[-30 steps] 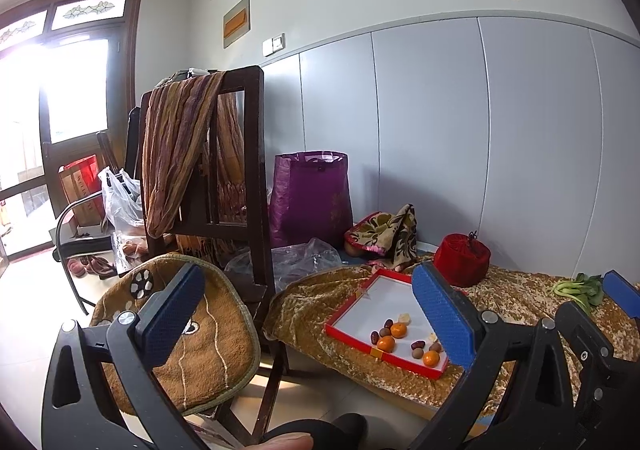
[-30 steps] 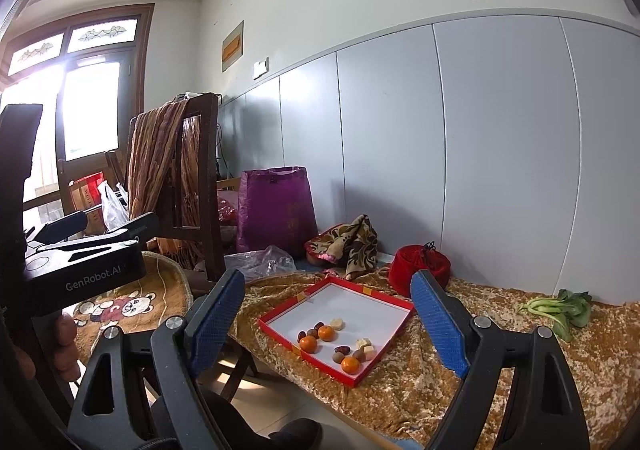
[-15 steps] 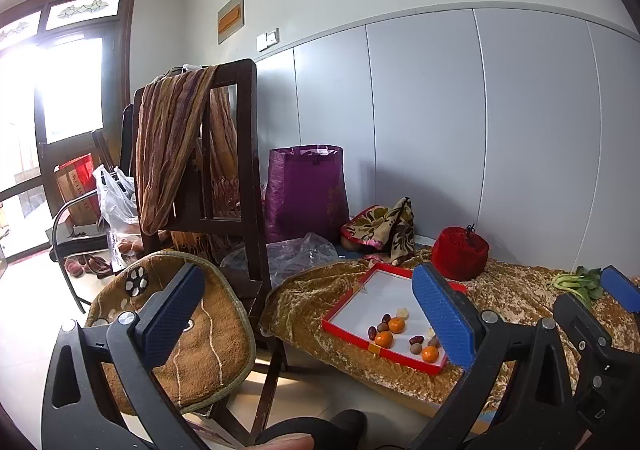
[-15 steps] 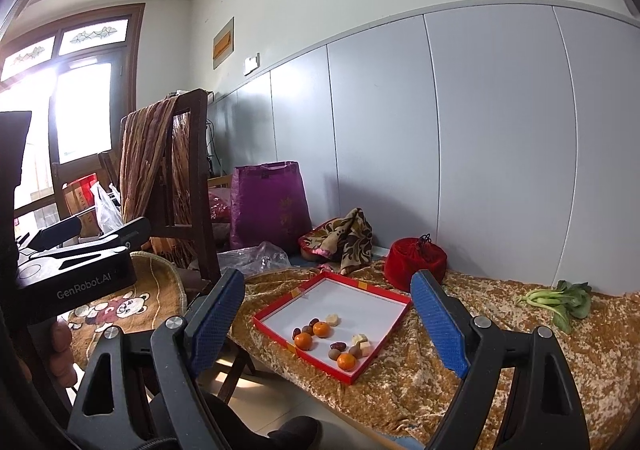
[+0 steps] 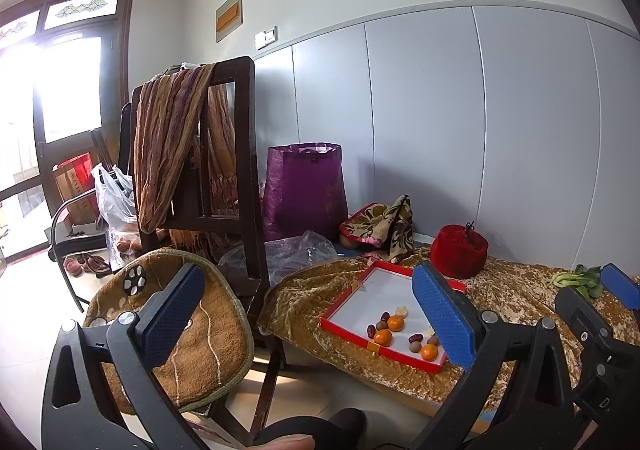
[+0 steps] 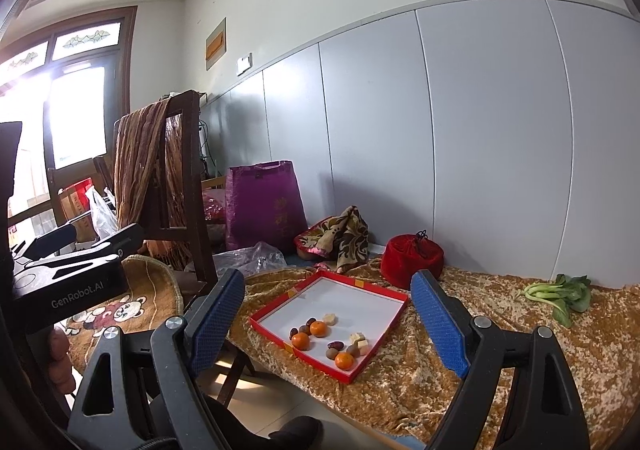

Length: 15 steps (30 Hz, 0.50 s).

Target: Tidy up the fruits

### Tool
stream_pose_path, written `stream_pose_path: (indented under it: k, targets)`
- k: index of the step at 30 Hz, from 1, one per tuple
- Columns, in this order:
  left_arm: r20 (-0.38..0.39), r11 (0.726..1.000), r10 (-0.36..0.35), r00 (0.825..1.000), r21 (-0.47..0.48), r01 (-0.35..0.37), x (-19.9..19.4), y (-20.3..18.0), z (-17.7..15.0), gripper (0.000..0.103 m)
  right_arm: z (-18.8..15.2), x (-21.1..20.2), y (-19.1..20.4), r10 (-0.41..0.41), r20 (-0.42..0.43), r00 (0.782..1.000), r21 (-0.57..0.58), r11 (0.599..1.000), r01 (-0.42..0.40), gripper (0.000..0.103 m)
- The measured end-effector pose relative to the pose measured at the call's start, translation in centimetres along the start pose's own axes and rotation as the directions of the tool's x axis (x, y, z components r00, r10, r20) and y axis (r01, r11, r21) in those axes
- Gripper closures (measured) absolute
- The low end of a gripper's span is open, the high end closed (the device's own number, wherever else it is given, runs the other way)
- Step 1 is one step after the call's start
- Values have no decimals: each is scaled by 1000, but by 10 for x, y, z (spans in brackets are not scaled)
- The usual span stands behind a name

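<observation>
We hold the left gripper (image 5: 308,310) and right gripper (image 6: 328,314) well back with jaws spread and holding nothing, framing the red tray (image 6: 384,292) where oranges (image 6: 318,328), dates and pale cubes sit clustered near its front edge.

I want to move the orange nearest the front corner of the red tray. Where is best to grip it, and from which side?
Probably from above, with the right gripper open: close the fingers across the middle of the orange. It is round, and the tray wall stands close in front, with small brown fruits just behind, so a low sideways approach looks blocked.
</observation>
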<state>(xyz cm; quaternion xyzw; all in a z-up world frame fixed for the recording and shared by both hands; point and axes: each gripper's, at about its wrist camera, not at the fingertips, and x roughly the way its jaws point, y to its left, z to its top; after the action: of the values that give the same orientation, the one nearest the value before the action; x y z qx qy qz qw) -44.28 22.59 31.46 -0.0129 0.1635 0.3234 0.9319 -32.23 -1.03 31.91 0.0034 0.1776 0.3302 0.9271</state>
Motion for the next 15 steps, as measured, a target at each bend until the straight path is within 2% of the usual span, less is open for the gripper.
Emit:
stream_pose_path:
  k: [15]
  targets:
    - [-19, 1000, 11, 1000, 4, -10, 10, -7, 2, 0, -1, 17, -8, 1, -19, 1000, 3, 1000, -1, 16]
